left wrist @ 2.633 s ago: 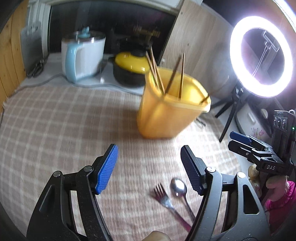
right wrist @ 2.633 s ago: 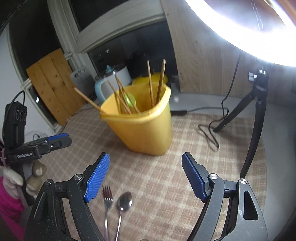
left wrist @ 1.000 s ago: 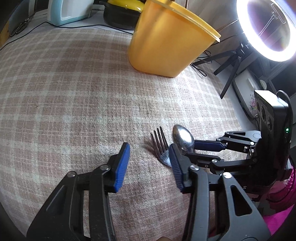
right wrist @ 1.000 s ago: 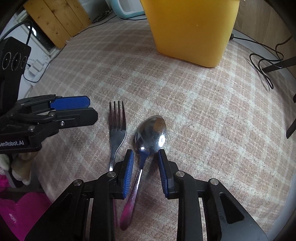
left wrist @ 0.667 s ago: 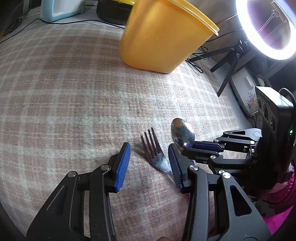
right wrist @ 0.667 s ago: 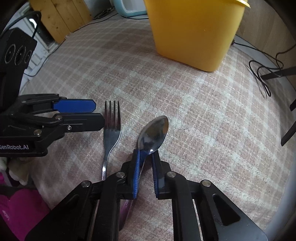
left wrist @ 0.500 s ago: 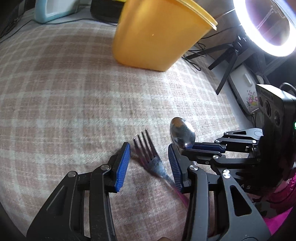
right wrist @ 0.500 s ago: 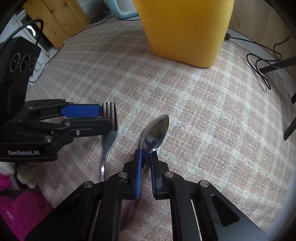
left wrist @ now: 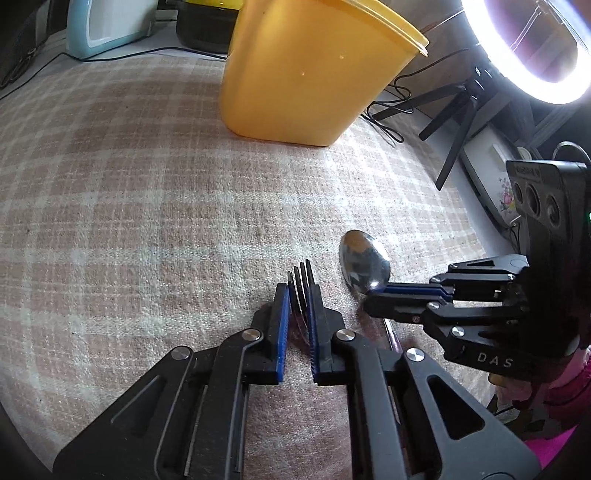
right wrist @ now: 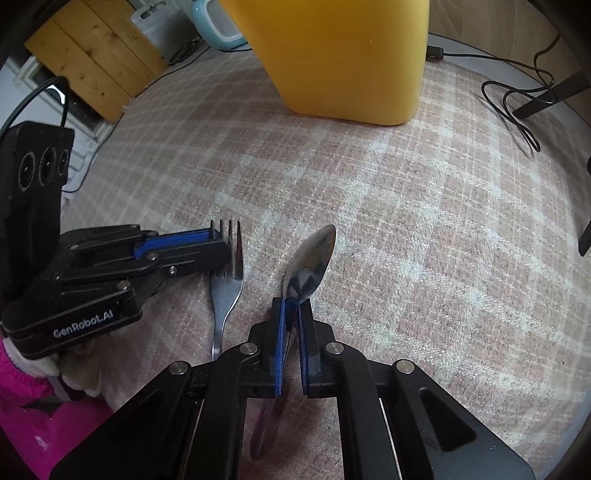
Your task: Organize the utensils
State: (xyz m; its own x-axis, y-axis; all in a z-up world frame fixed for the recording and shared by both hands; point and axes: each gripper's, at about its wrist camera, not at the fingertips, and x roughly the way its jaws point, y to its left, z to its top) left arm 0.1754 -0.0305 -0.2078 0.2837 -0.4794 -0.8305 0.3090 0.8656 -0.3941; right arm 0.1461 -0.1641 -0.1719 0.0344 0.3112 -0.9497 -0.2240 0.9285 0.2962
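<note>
Left wrist view shows my left gripper [left wrist: 300, 291] closed narrow on the one fork [left wrist: 301, 280], its tines poking out past the blue pads, low over the checked cloth [left wrist: 129, 206]. Just beside it, my right gripper [right wrist: 291, 308] is pinched on the neck of the one spoon [right wrist: 310, 266], bowl forward. Ahead of both stands one yellow bin [left wrist: 306, 74], with open cloth between it and the utensils. Behind the bin sit a pale blue kettle [left wrist: 107, 26] and a dark pot [left wrist: 199, 33]. To the right, a ring light [left wrist: 532, 48] on a black tripod [left wrist: 454, 114] stands off the cloth edge, cables trailing near it
</note>
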